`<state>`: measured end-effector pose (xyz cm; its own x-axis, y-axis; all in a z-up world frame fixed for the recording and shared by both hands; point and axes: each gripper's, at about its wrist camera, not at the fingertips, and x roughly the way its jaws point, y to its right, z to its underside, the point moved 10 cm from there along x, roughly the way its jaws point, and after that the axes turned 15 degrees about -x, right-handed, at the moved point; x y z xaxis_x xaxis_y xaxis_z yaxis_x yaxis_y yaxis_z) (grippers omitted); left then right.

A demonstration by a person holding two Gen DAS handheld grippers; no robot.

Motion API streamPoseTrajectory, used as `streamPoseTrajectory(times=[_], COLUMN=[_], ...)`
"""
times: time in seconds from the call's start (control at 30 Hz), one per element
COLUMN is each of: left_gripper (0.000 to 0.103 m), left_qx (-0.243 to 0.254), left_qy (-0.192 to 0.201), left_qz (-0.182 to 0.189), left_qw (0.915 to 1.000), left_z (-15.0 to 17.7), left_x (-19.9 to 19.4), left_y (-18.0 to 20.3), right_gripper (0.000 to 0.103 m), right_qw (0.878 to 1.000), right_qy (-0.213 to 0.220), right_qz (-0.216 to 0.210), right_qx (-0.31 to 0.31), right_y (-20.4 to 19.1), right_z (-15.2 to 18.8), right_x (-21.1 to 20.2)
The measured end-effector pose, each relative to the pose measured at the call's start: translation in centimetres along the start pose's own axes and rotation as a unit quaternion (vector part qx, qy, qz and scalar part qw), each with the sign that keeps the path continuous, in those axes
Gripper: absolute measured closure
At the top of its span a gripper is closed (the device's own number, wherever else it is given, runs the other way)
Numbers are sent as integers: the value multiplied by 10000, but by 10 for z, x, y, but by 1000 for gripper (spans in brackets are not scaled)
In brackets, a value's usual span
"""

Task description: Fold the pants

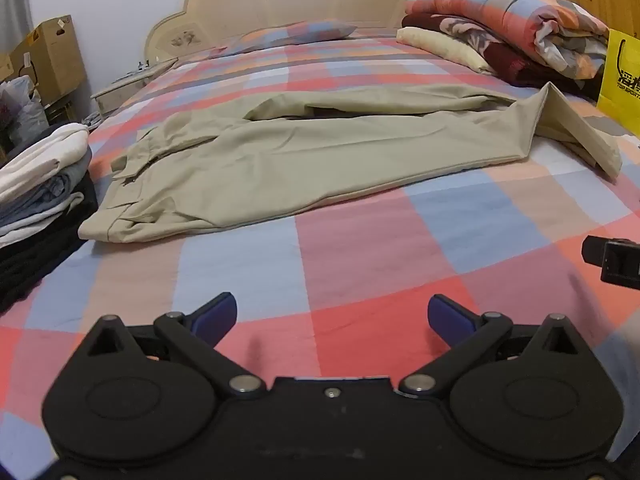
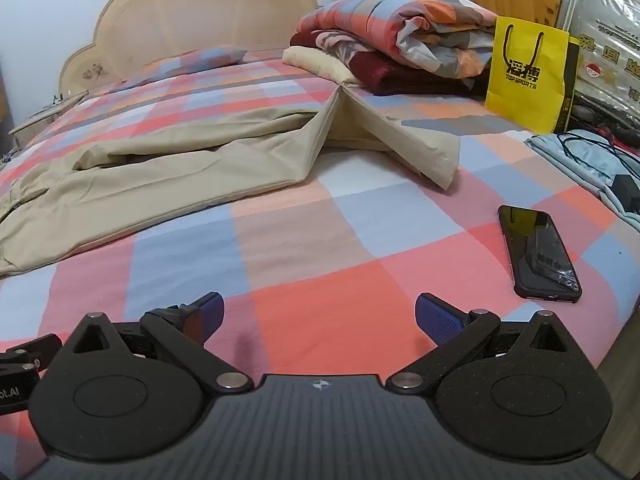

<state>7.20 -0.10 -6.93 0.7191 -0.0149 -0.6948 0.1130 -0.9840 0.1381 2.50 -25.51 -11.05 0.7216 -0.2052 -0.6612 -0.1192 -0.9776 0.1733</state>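
Beige pants [image 1: 280, 160] lie across the checked bed, waistband at the left, legs running right. The leg ends [image 1: 576, 136] are bent back and stand up in a tent shape; they also show in the right wrist view [image 2: 384, 136]. My left gripper [image 1: 332, 320] is open and empty, hovering over the bedspread well in front of the pants. My right gripper [image 2: 318, 316] is open and empty, also short of the pants [image 2: 160, 172], to the right of the left one.
A stack of folded clothes [image 1: 40, 184] sits at the bed's left edge. Folded quilts [image 2: 400, 40] and a yellow paper bag [image 2: 528, 76] stand at the back right. A black phone [image 2: 538, 252] lies on the bedspread [image 2: 320, 240] at right, near cables and a grey cloth [image 2: 592, 160].
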Motion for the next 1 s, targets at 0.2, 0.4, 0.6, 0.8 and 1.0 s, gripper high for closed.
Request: streamPoseTrajectory(times=[0.2, 0.4, 0.6, 0.8, 1.0], left_gripper=[0, 0, 0, 0, 0], left_qx=[25, 56, 52, 33, 29], left_qy=[-52, -17, -16, -27, -34], left_qz=[53, -24, -20, -23, -34], left_qw=[10000, 10000, 10000, 10000, 10000], left_z=[1, 0, 0, 0, 0], left_x=[1, 3, 2, 3, 3], left_y=[-4, -3, -3, -4, -4], right_gripper=[0, 0, 0, 0, 0], right_qw=[10000, 10000, 10000, 10000, 10000], right_qy=[-11, 6, 19, 20, 14], right_qz=[-7, -18, -10, -13, -17], right_qx=[9, 5, 1, 4, 0], right_y=[-3, -4, -3, -3, -3], right_z=[2, 3, 0, 0, 0], right_x=[5, 8, 3, 3, 3])
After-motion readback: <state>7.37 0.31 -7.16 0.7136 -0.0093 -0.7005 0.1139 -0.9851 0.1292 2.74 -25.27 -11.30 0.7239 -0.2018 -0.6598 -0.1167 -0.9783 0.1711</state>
